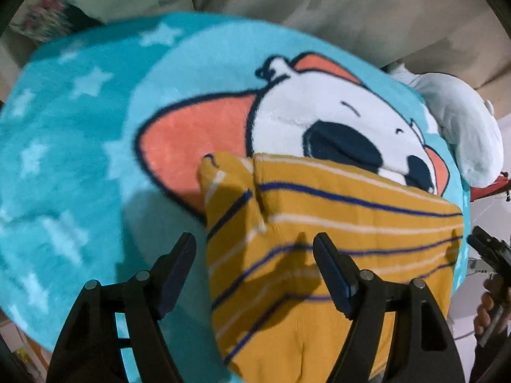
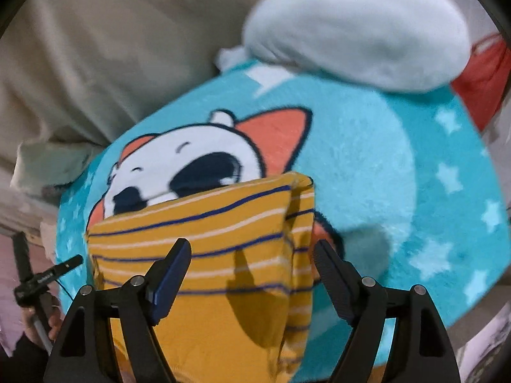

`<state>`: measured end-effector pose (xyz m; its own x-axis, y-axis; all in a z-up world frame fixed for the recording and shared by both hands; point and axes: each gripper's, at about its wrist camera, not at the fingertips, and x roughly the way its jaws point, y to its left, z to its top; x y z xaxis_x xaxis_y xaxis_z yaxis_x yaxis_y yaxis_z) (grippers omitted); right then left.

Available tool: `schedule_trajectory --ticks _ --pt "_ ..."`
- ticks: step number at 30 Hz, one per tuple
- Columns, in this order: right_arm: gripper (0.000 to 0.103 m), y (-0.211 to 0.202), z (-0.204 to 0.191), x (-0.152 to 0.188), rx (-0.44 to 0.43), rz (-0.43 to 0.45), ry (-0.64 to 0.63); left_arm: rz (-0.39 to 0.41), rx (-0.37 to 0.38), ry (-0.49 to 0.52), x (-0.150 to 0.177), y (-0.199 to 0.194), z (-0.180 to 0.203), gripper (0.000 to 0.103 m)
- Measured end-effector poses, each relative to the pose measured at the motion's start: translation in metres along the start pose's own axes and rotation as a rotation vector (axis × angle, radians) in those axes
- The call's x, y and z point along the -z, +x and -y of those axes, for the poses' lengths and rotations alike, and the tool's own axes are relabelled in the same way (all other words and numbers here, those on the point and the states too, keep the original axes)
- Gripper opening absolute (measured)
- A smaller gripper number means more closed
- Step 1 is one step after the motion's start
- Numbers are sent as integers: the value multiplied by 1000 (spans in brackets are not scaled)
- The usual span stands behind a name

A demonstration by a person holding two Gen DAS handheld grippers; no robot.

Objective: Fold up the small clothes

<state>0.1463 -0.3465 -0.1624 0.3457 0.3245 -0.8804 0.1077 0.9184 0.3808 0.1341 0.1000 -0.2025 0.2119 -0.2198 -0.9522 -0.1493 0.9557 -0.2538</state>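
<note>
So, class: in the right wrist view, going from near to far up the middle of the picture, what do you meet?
Right gripper → mustard striped garment → cartoon face on the turquoise blanket → beige sheet.

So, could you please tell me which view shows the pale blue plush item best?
The right wrist view: the pale blue plush item fills the upper right, resting against the star-patterned turquoise mat. The left wrist view shows it smaller, at the right edge.

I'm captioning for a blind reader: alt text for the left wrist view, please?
A mustard striped garment, partly folded, lies on a turquoise cartoon blanket with white stars. The left gripper hangs open above it, one finger over the cloth, gripping nothing.
</note>
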Motion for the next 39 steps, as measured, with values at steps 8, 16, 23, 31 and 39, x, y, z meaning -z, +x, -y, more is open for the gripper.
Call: schedule_trajectory --ticks 8,16,23,31,39 --pt "82 66 33 -41 -91 -109 57 -43 30 -34 -9 27 2 75" --pt "55 78 29 -44 -86 -143 50 -41 103 -156 -21 27 -17 75" --pt "32 78 13 -46 -49 -164 -19 -40 58 -90 -22 18 11 28" --pt "28 81 20 -48 -77 -175 26 -69 69 -111 -27 22 5 20" --pt "20 22 -13 -62 -165 -96 -83 45 163 -111 -35 -73 -9 14"
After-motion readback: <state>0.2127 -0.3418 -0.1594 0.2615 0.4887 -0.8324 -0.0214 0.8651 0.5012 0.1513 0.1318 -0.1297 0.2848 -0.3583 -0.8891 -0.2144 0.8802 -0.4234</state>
